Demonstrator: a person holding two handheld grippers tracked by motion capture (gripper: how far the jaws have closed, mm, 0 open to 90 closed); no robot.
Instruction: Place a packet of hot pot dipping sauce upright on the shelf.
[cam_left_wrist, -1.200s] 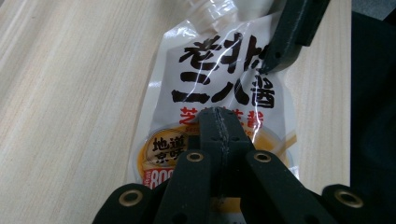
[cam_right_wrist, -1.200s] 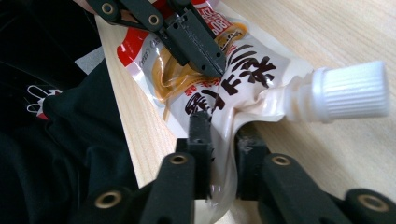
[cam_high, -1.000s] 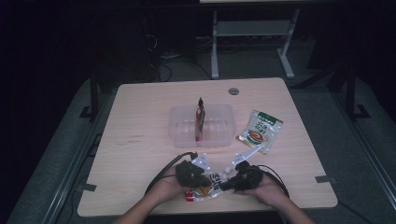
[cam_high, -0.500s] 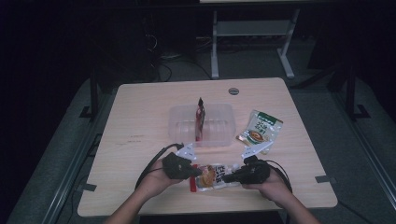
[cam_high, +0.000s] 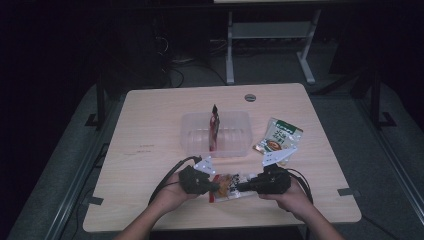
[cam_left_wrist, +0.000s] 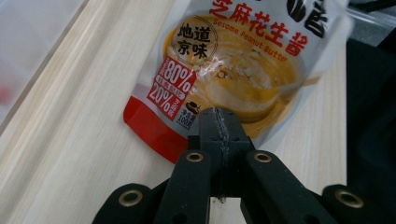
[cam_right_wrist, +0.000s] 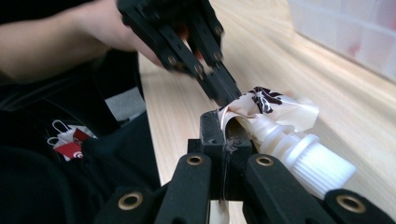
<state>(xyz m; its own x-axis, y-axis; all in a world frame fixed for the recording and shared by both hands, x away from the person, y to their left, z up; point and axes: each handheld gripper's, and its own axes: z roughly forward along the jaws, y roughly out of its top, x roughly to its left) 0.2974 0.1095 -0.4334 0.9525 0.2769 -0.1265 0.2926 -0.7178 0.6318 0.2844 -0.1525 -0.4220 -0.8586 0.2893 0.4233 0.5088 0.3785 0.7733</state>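
Note:
A spouted sauce pouch (cam_high: 227, 184) with red and orange print hangs stretched between my two grippers near the table's front edge. My left gripper (cam_high: 216, 186) is shut on the pouch's (cam_left_wrist: 233, 60) red bottom edge, its jaws (cam_left_wrist: 219, 122) pressed together on the film. At the pouch's crumpled top (cam_right_wrist: 268, 105), beside the white ribbed spout cap (cam_right_wrist: 313, 163), my right gripper (cam_right_wrist: 223, 125) is shut on the film. In the high view the right gripper (cam_high: 242, 188) faces the left one. The left gripper (cam_right_wrist: 219, 88) shows from the right gripper view, pinching the far end.
A clear plastic tub (cam_high: 235, 145) stands mid-table with a red pouch (cam_high: 214, 125) upright inside it. A green pouch (cam_high: 279, 137) lies flat to the tub's right. The tub's wall (cam_right_wrist: 350, 32) is close on the right gripper's far side. A round grommet (cam_high: 250, 97) sits near the back edge.
The two hands have drawn slightly apart and the pouch now lies stretched out between the grippers. The right hand has risen a little. Both grips stay shut.

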